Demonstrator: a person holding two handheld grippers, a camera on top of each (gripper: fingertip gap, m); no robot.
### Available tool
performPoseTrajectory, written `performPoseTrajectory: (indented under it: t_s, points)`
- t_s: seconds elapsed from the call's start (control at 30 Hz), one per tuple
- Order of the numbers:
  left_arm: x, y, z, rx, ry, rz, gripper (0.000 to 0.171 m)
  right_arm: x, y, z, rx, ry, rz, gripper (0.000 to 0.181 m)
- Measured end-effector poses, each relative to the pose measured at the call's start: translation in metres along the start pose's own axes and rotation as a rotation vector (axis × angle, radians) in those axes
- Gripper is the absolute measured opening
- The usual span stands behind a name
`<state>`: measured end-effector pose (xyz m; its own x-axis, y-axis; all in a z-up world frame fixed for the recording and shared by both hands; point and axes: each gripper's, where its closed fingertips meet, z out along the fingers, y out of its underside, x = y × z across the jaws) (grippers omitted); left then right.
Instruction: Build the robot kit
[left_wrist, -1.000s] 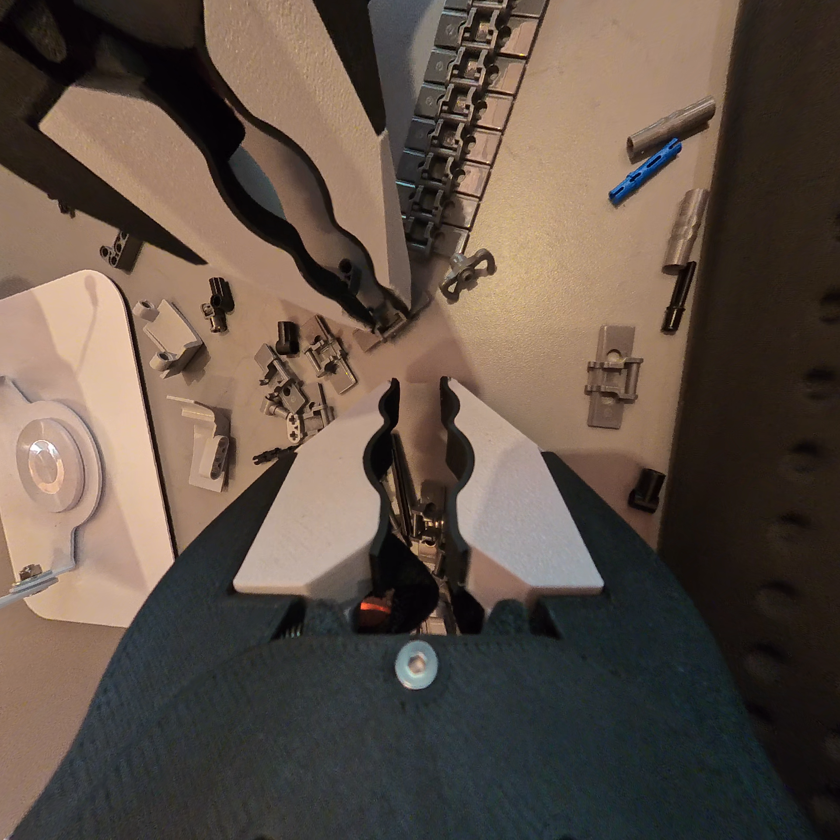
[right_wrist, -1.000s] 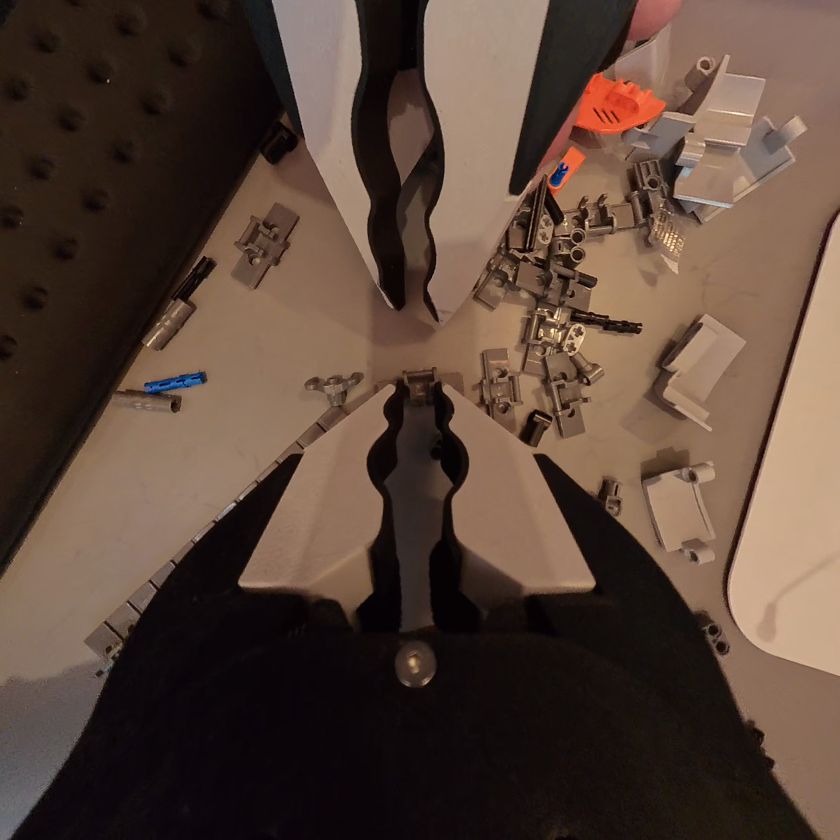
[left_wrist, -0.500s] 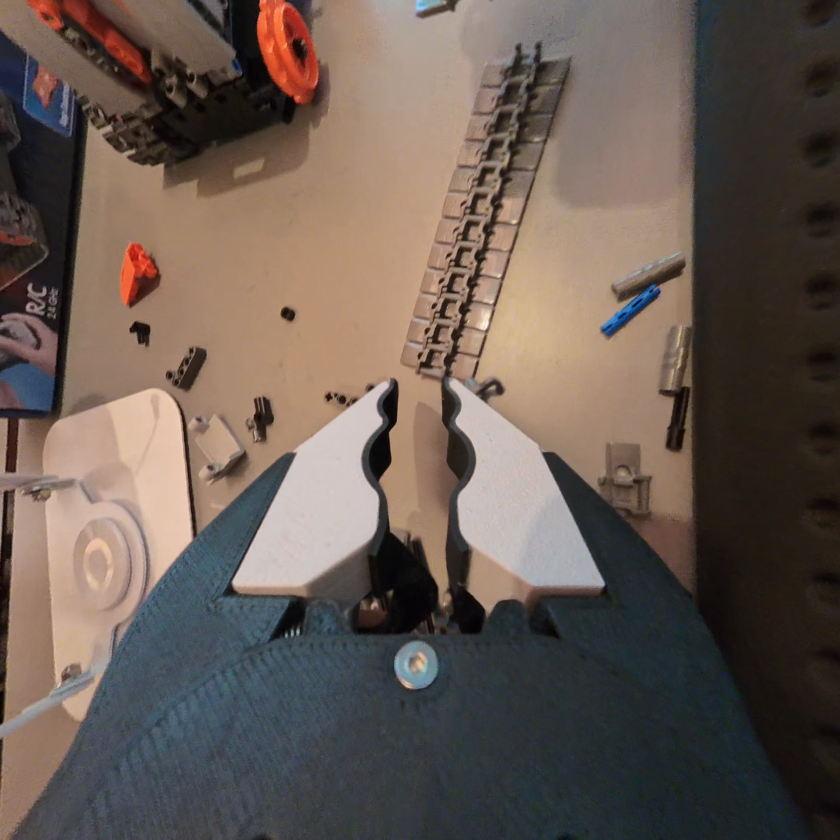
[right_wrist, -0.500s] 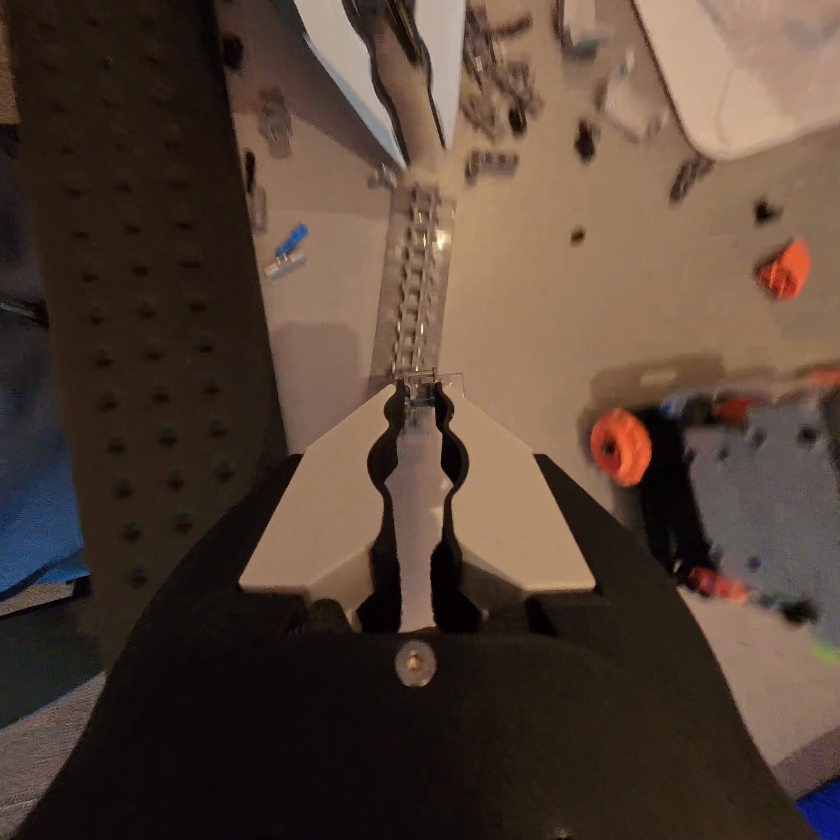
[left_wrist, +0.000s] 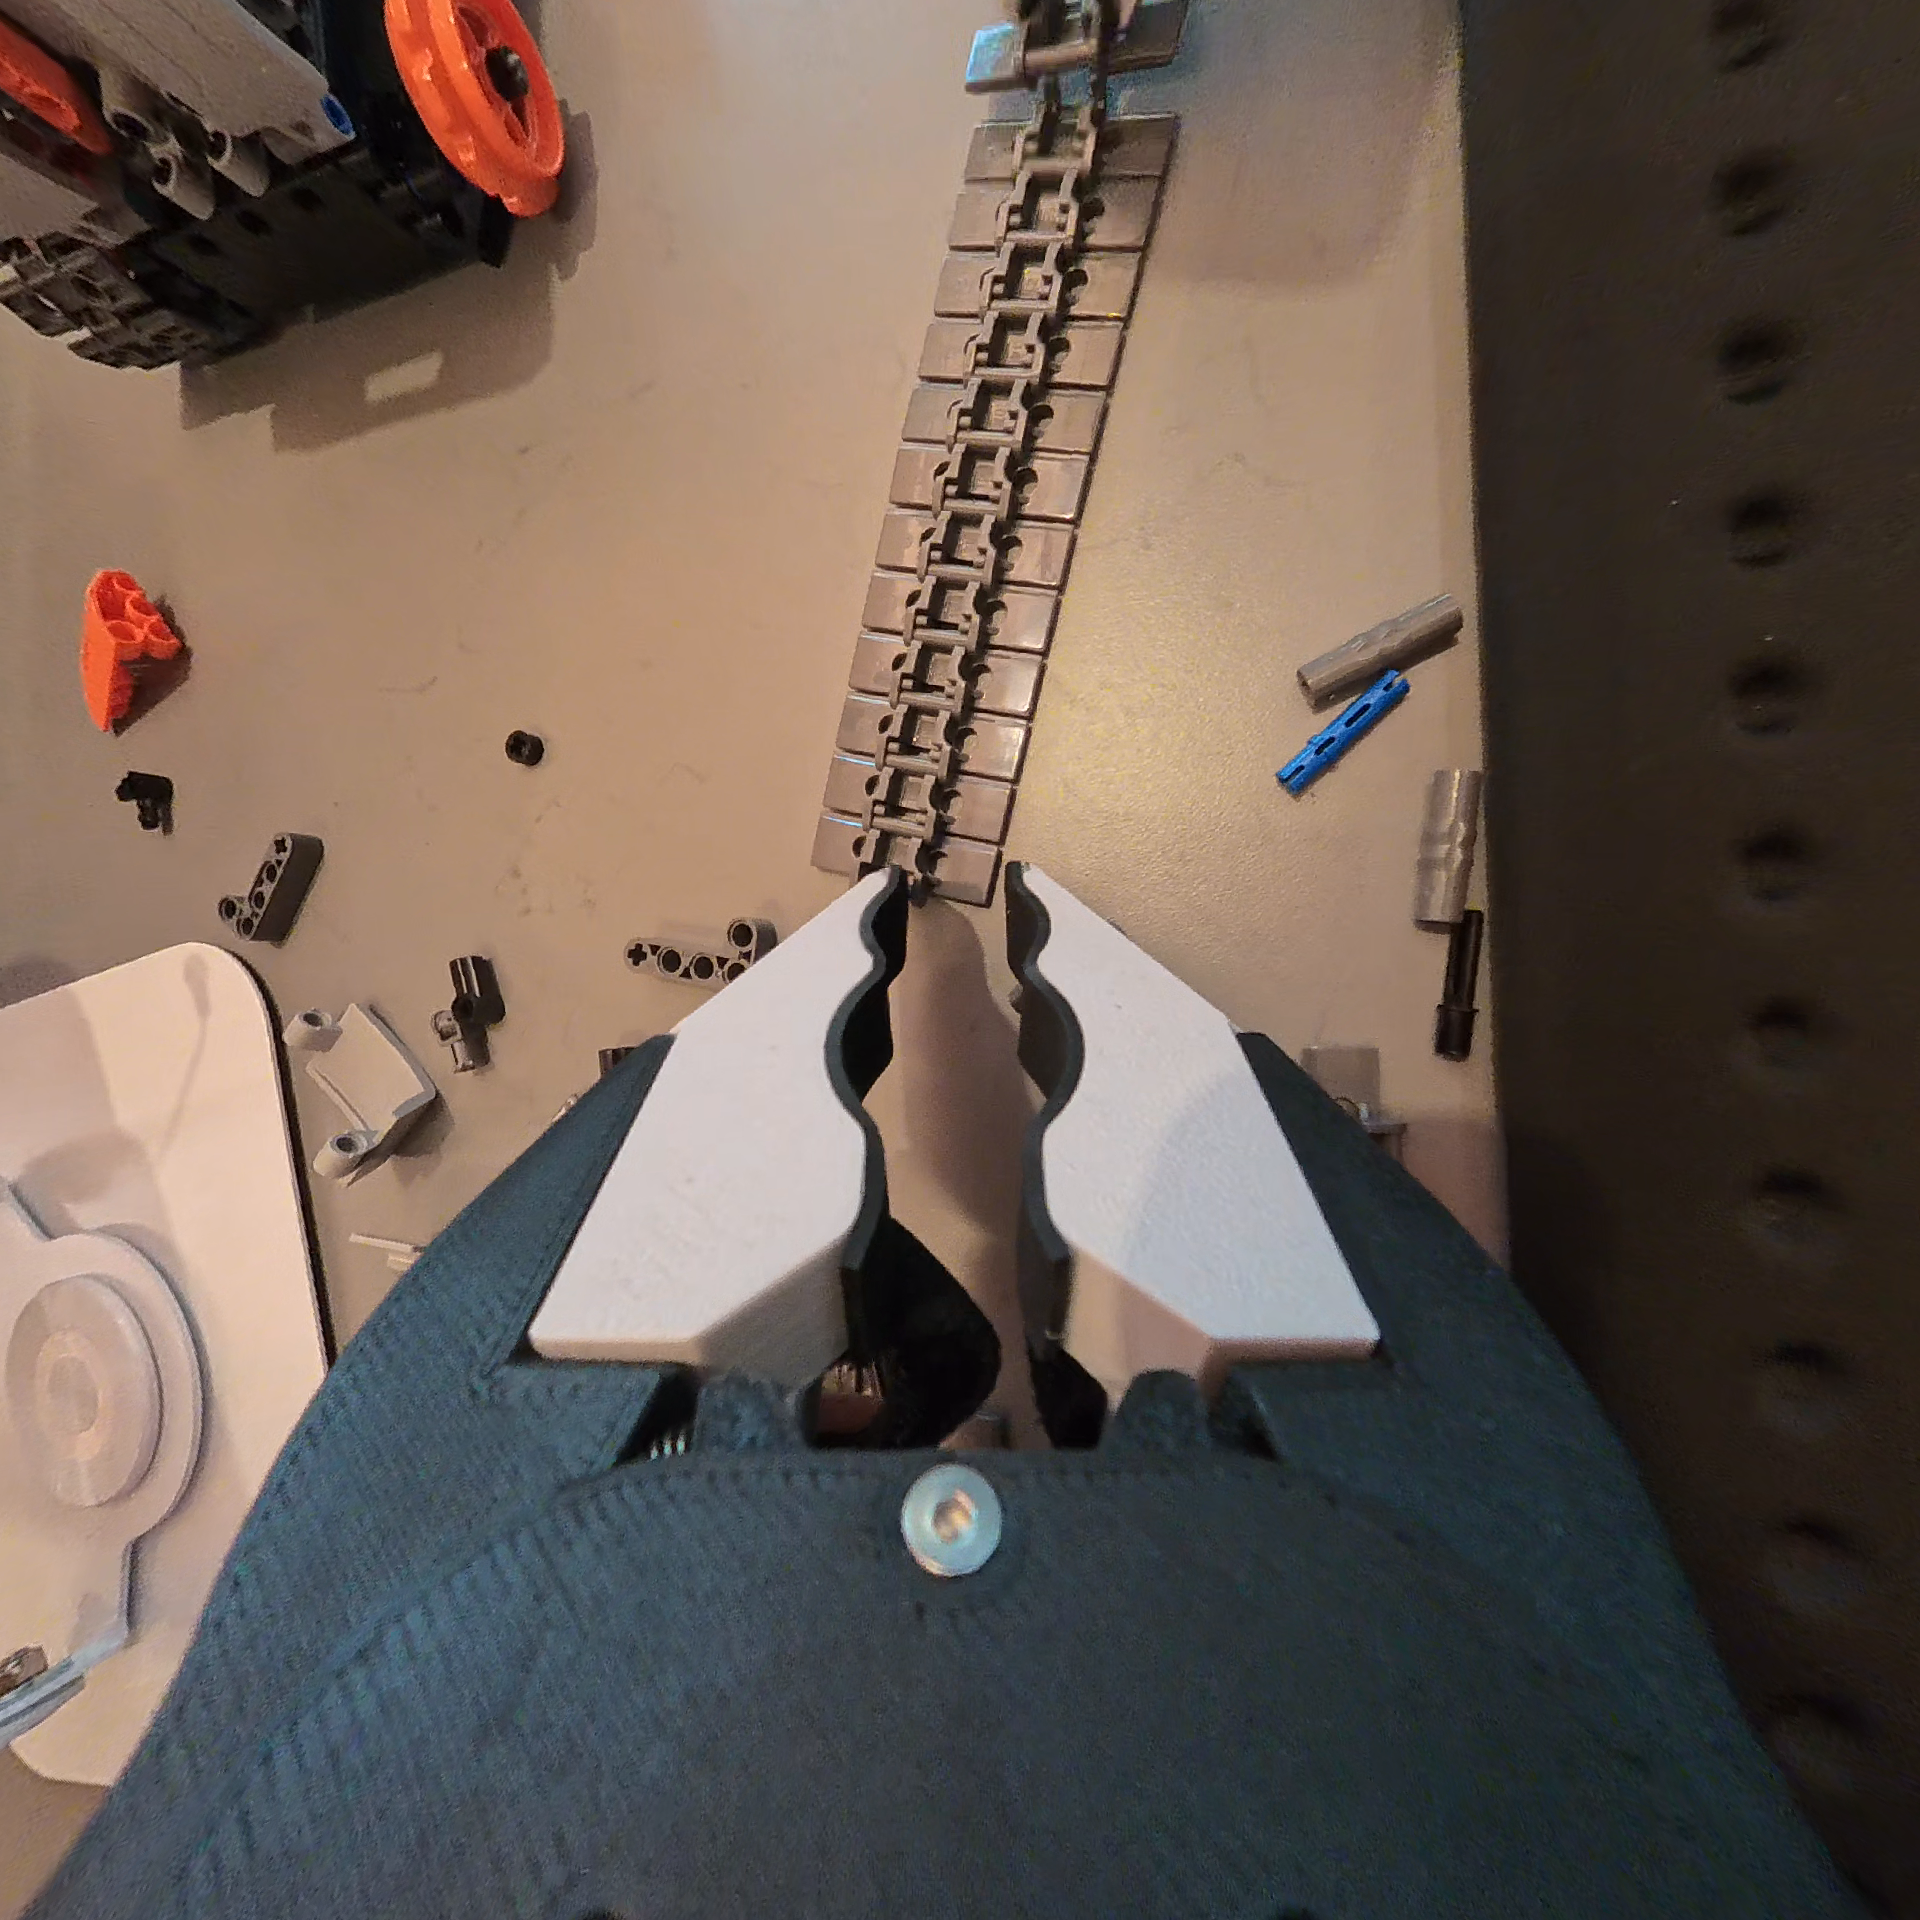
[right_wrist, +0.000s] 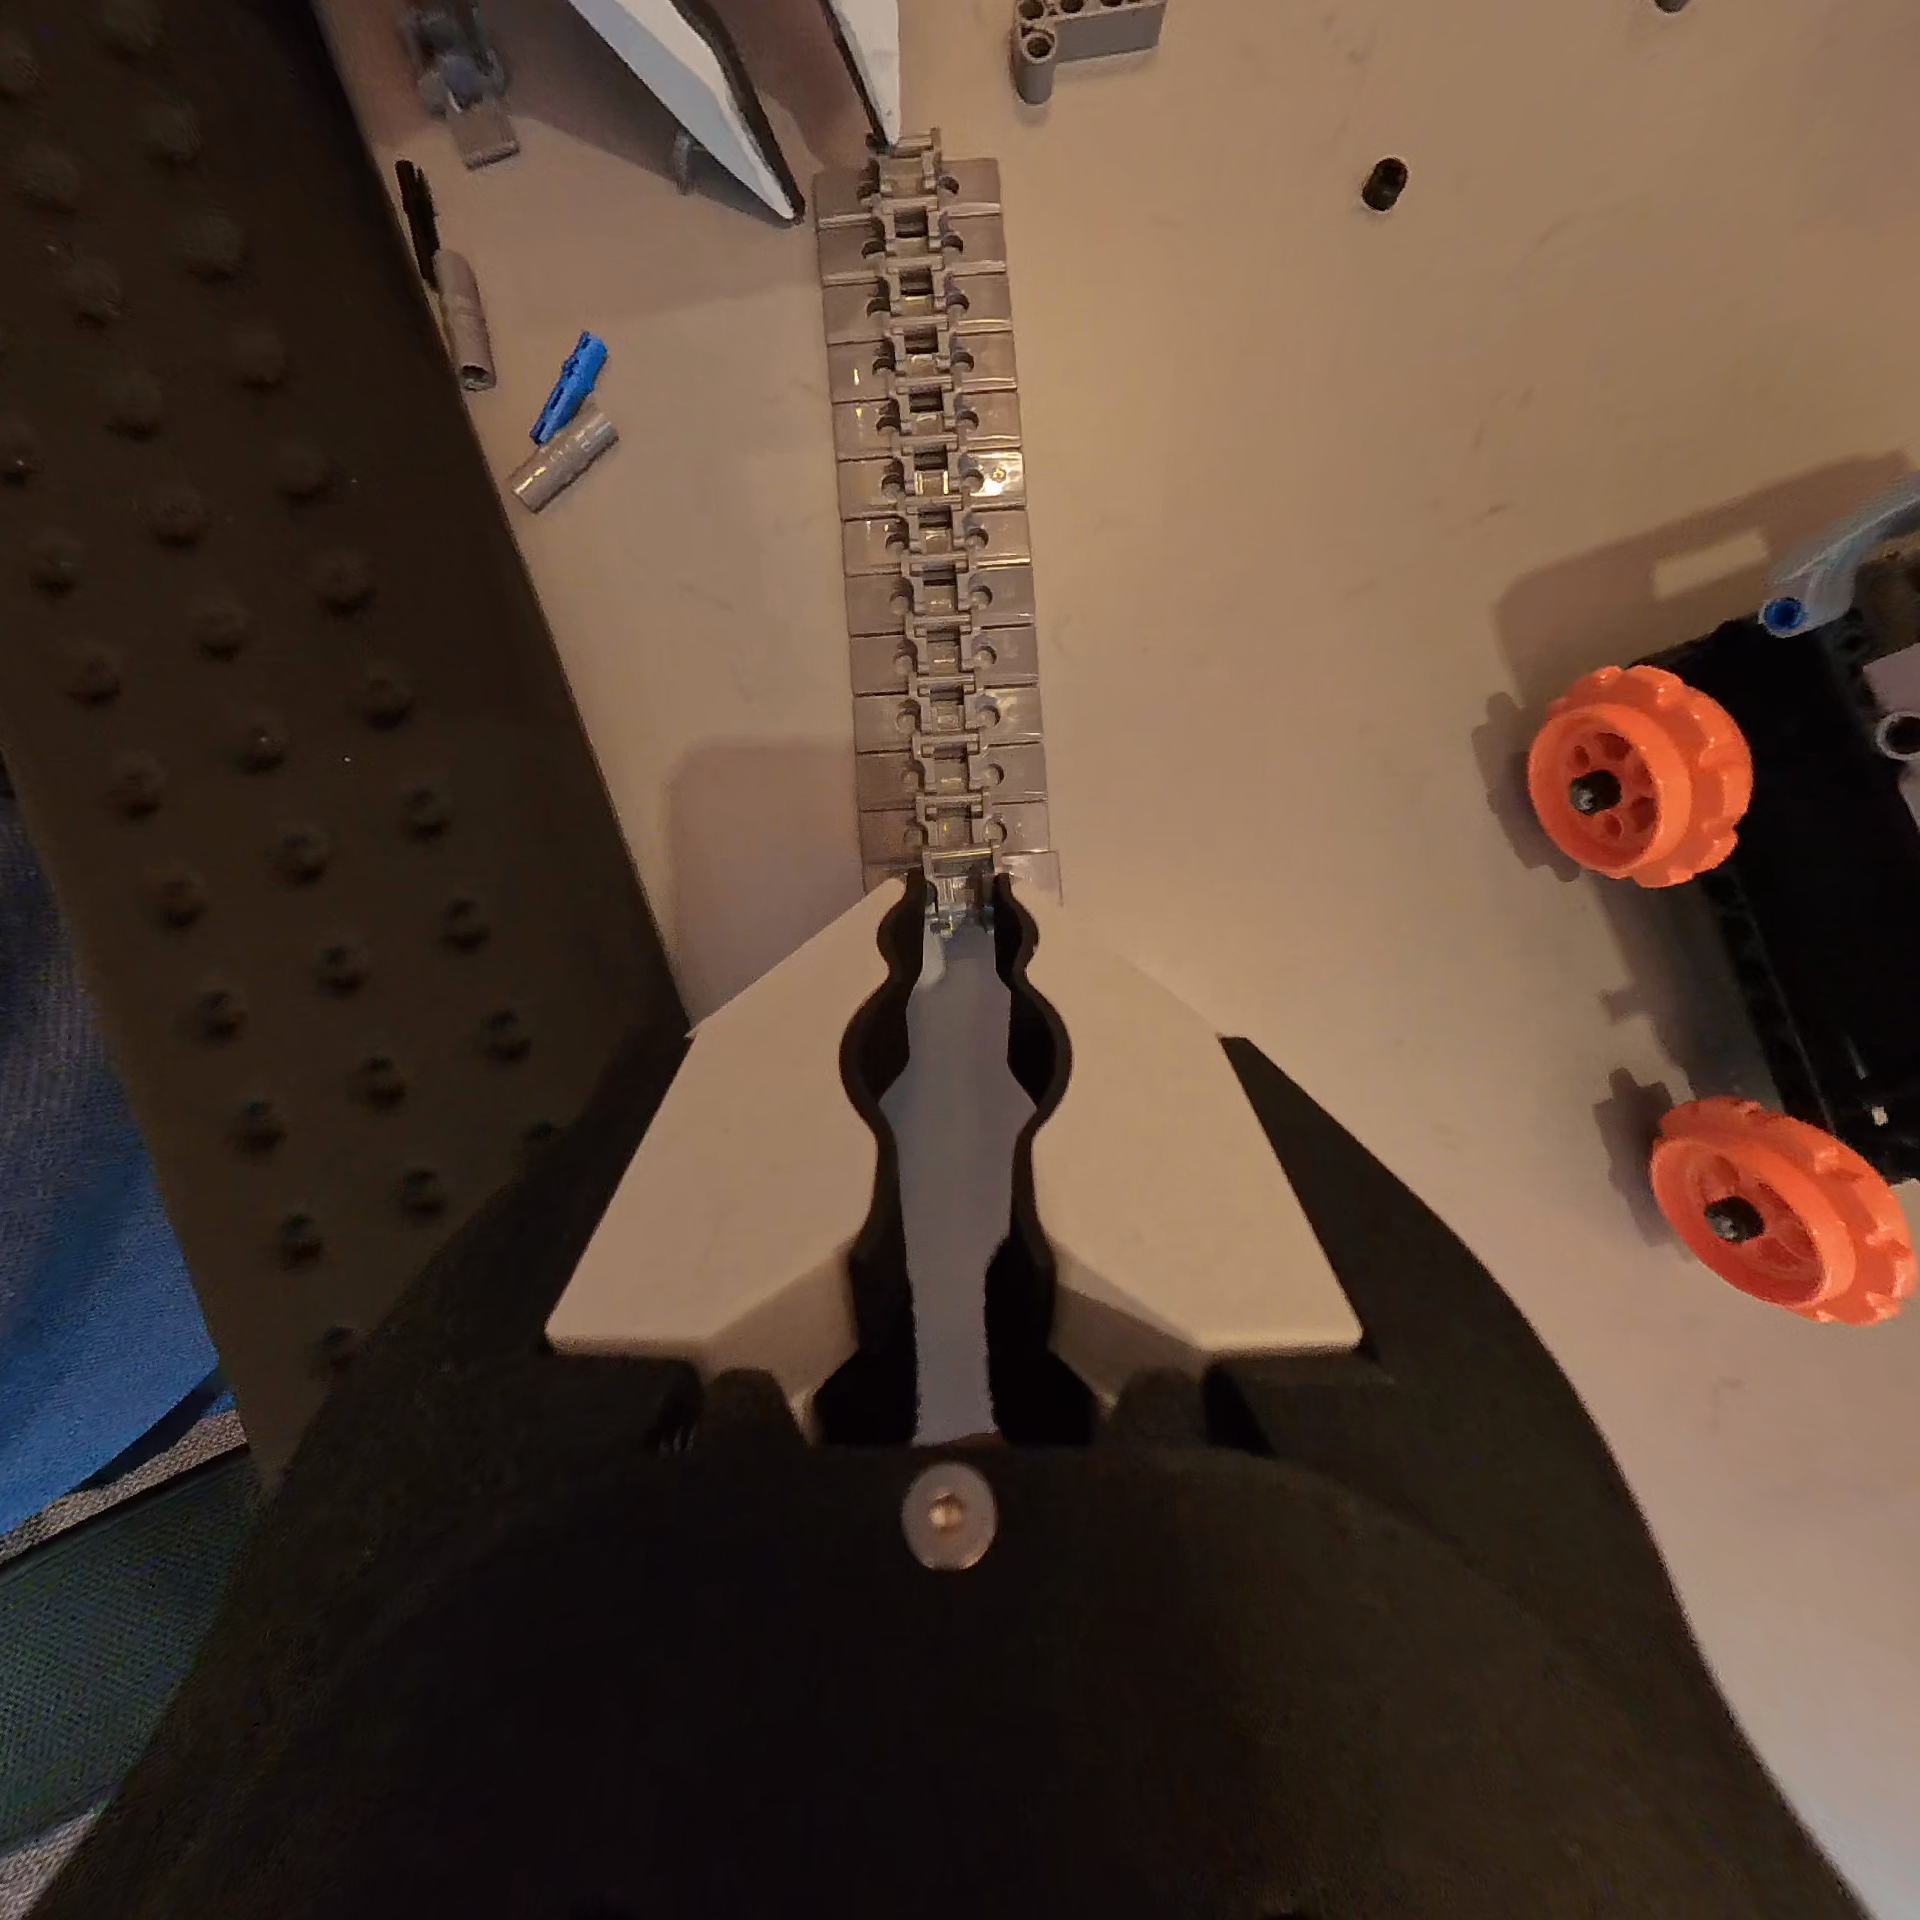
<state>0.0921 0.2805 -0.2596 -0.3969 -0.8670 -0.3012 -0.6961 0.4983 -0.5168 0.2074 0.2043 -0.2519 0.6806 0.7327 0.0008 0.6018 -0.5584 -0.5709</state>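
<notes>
Two grippers flank a ribbed grey plastic track (right_wrist: 940, 520): right fingers (right_wrist: 951, 902) pinch its end link, left fingers (left_wrist: 954, 891) gape.

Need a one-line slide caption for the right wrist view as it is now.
Right gripper pinches the near end of a grey tread chain lying straight on the table, orange-wheeled model alongside.

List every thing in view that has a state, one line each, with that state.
Left gripper: open, fingers at one end of the track, not gripping.
Right gripper: shut on the track's other end link.
Grey linked plastic tread track: laid out straight and flat on the table.
Partly built black vehicle with orange wheels: lying on its side, no track fitted.
Blue plastic pin: loose, beside a grey sleeve.
</notes>
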Motion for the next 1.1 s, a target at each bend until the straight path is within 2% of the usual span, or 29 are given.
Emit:
performPoseTrajectory:
  t_s: [0.67, 1.1]
  points:
    - [0.0028, 0.0002, -0.0008, -0.003, 0.007, 0.007, 0.018, -0.0033, 0.0071, 0.0003, -0.055, 0.029, 0.007, 0.010]
    - [0.0031, 0.0005, -0.0012, -0.004, 0.008, 0.008, 0.017, -0.0038, 0.0055, 0.0023, -0.075, -0.008, 0.001, 0.010]
